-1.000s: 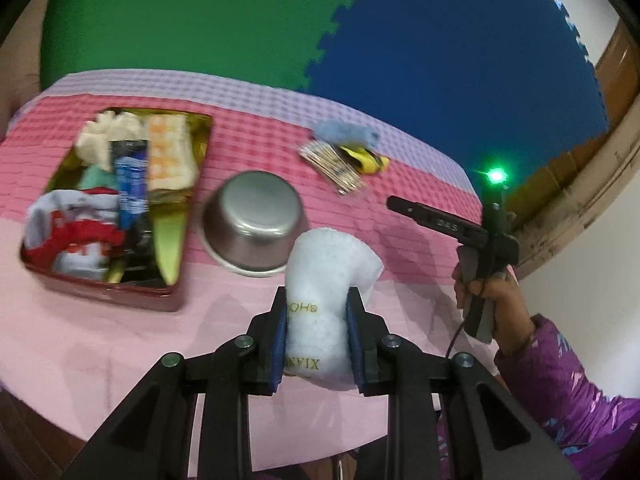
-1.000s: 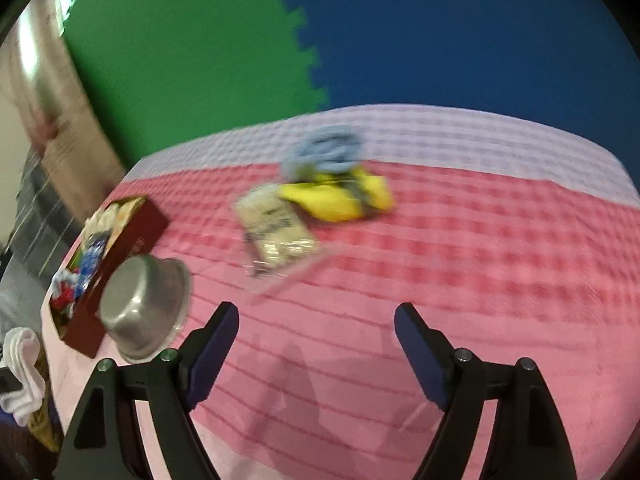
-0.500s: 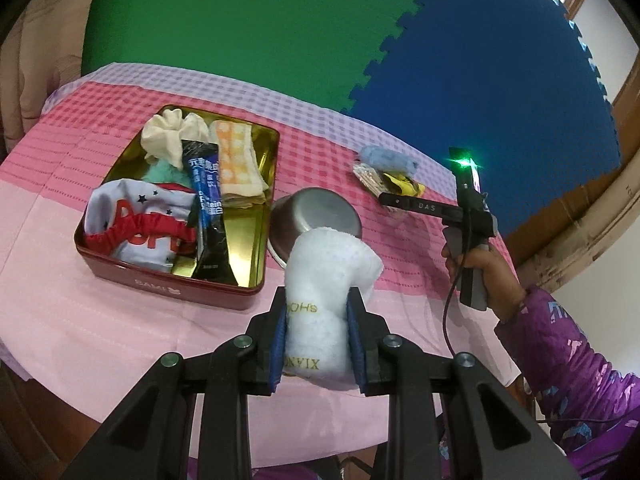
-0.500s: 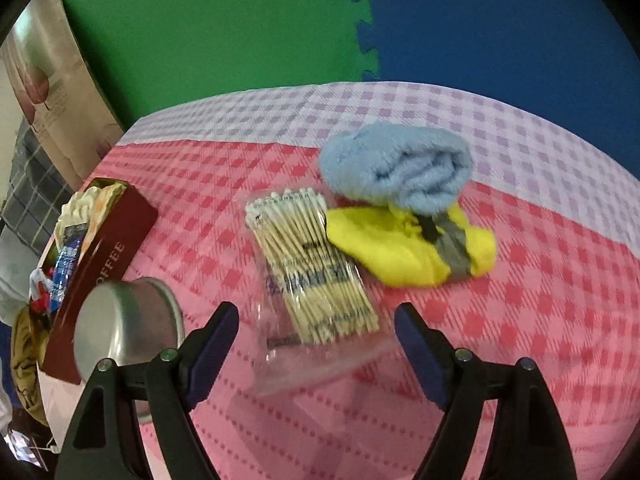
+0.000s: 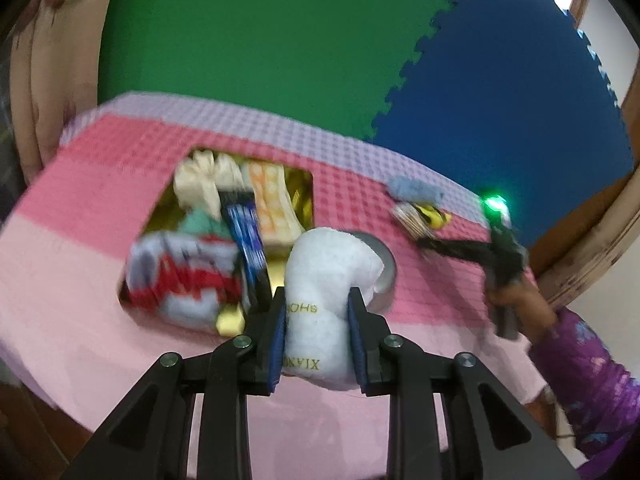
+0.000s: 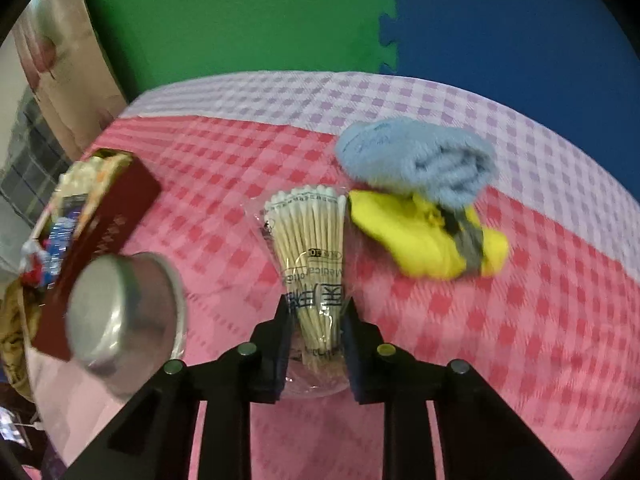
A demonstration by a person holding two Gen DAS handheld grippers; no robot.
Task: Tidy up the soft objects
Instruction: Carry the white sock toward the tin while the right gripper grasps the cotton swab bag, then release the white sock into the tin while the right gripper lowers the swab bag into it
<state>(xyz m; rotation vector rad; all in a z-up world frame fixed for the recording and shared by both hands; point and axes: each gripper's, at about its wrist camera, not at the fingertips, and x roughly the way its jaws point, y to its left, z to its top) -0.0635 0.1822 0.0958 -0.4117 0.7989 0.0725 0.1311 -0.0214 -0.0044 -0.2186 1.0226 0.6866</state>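
Nearby, tin (image 5: pixel 304 188) rim beside clamped towel (image 5: pixel 324 280).

The tin box (image 5: pixel 304 184) sits on the left side of the table (image 6: pixel 520 340), full of soft things. The metal bowl (image 6: pixel 120 312) stands upside down just to its right. Farther right lies the bag of cotton swabs (image 6: pixel 312 256). The rolled towel (image 6: pixel 416 156) rests behind and partly on the sock (image 6: pixel 420 240), right of the bag.
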